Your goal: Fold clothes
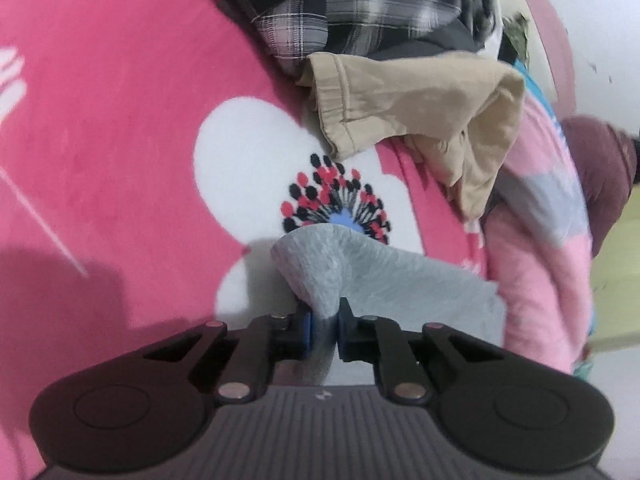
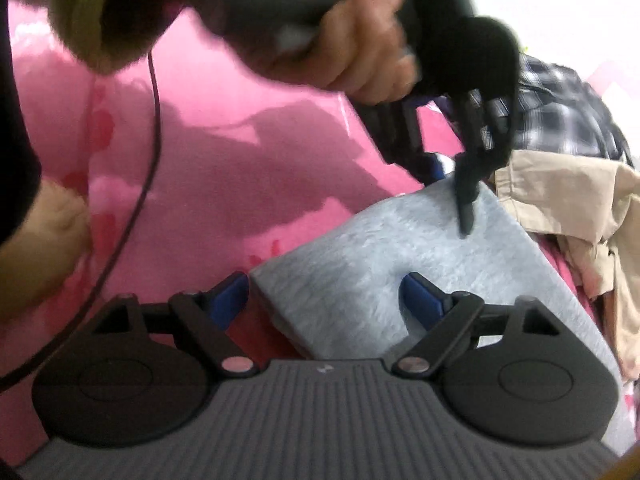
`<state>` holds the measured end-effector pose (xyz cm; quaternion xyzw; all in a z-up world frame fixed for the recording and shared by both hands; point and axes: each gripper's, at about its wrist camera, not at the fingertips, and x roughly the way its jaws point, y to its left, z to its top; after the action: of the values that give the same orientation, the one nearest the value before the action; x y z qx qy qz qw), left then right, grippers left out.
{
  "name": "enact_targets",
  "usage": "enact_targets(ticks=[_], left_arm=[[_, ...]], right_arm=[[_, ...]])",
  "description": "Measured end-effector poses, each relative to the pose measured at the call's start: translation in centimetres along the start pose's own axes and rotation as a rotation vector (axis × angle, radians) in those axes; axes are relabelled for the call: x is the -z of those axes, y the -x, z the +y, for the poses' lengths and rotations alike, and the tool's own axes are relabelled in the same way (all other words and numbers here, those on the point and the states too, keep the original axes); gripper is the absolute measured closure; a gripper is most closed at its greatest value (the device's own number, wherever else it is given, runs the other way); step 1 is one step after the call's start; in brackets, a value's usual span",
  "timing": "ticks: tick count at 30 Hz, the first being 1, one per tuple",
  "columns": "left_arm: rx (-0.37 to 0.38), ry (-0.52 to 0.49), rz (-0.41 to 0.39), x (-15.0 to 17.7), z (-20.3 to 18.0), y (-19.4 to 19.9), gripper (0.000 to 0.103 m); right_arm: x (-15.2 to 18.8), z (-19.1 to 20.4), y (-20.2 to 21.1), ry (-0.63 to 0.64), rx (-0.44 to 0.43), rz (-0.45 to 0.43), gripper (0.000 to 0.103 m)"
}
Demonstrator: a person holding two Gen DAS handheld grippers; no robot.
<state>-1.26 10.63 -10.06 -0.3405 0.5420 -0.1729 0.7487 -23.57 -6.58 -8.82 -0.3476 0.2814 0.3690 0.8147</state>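
Covering the surface, a pink floral blanket (image 1: 120, 100) under clothes (image 1: 420, 100)

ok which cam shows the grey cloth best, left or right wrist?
Right wrist: the grey cloth lies as a broad flat panel on the pink blanket, with the open right gripper at its near edge. Left wrist shows only a bunched fold pinched in the left gripper, jaws shut.
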Motion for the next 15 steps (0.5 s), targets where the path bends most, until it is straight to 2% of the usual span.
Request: enact_targets(ticks=[2, 4, 6, 10, 12, 15], left_arm=[[0.014, 0.034, 0.003, -0.1, 0.0, 0.1, 0.091], [0.029, 0.068, 0.006, -0.2, 0.1, 0.2, 0.091], [0.043, 0.102, 0.008, -0.3, 0.1, 0.4, 0.091], [0.051, 0.122, -0.007, -0.4, -0.5, 0.7, 0.092], [0.058, 0.114, -0.019, -0.5, -1.2, 1.0, 0.092], [0.077, 0.087, -0.040, -0.8, -3.0, 1.6, 0.092]], right_arm=[[0.1, 0.6, 0.0, 0.009, 0.015, -0.002, 0.019], [0.0, 0.8, 0.3, 0.008, 0.028, -0.007, 0.024], [0.0, 0.3, 0.8, -0.019, 0.039, -0.011, 0.042], [-0.1, -0.3, 2.3, -0.060, 0.054, -0.036, 0.056], [-0.1, -0.4, 3.3, -0.073, 0.077, -0.063, 0.070], [0.0, -1.5, 4.8, -0.136, 0.098, -0.115, 0.079]])
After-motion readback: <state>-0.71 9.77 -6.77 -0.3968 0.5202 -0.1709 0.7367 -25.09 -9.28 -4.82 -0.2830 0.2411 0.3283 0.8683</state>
